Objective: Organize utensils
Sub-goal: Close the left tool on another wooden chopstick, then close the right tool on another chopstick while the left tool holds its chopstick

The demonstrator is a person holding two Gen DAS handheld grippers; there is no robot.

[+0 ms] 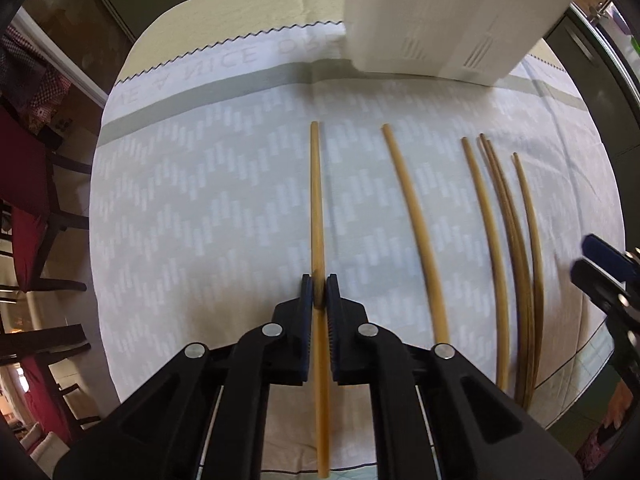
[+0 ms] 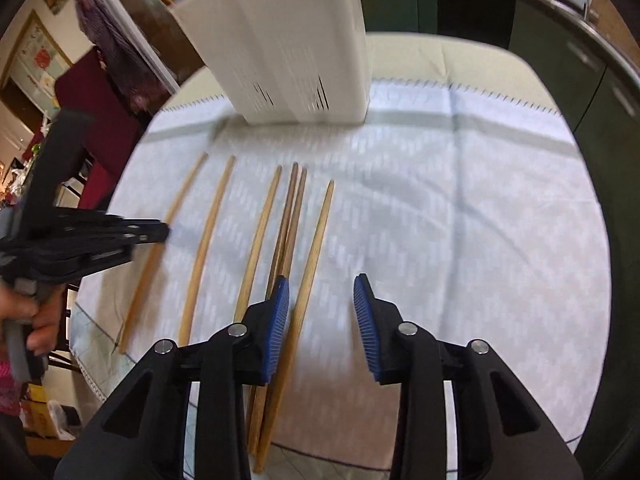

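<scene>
Home dining room: tablecloth (image 1: 200,184), chairs (image 1: 28,184).

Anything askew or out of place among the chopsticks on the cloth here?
Mostly tidy. Two darker chopsticks lie pressed together, while the rest lie spaced apart on the tablecloth. The left gripper is shut on the leftmost chopstick; the right gripper is open. The white holder stands upright.

Six chopsticks (image 1: 416,232), one white holder (image 1: 452,20), two hand-held grippers (image 1: 319,292).
</scene>
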